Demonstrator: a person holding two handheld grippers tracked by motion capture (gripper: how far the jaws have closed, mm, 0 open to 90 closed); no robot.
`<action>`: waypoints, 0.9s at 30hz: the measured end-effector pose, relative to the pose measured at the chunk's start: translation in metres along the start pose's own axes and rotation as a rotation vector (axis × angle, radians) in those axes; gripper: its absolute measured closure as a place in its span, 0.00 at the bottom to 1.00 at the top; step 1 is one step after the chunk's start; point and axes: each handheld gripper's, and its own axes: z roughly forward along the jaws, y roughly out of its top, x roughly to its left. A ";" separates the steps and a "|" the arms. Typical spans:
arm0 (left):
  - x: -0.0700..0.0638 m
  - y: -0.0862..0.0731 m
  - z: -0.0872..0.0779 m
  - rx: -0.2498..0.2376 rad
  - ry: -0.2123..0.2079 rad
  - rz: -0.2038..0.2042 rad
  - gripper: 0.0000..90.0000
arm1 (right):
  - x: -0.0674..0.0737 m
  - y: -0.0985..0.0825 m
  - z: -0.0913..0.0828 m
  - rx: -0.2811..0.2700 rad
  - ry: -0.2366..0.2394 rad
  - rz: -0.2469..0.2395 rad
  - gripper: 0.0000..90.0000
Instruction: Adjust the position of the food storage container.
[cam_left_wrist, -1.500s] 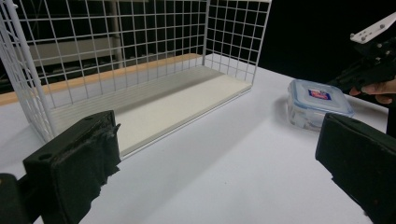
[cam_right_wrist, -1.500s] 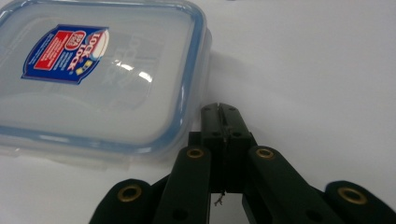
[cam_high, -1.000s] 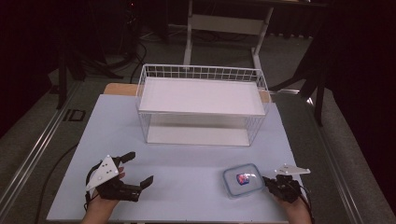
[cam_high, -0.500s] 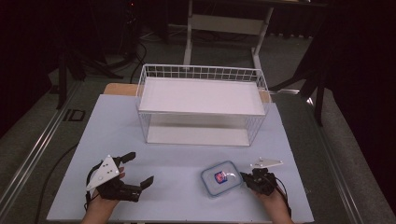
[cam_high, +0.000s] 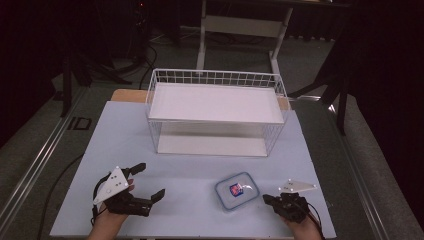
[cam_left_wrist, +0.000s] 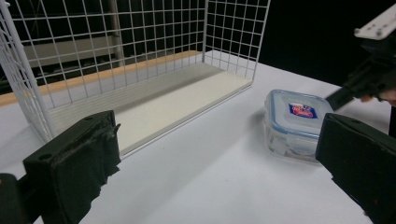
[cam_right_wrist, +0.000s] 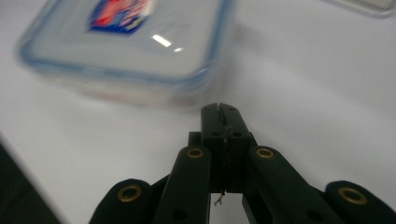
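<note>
Food container, clear plastic with a blue-rimmed lid and a red-and-blue label, sits flat on the pale blue table, in front of the white wire basket and toward its right end. Just beside the container, on the side away from the basket's left end, the right gripper points at it with jaws clenched together on nothing, tips close to its edge but apart. Well off in front of the basket's left end, the left gripper rests with jaws released wide, empty.
</note>
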 end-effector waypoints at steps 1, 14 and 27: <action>0.000 0.000 0.000 0.000 0.000 -0.001 0.01 | 0.004 -0.002 0.001 0.008 0.017 0.002 1.00; 0.001 0.000 -0.001 -0.004 0.000 -0.007 0.01 | 0.040 0.009 0.031 0.036 0.141 -0.068 1.00; 0.002 0.000 -0.001 -0.005 -0.002 -0.009 0.01 | 0.049 0.037 0.059 0.007 0.150 -0.107 1.00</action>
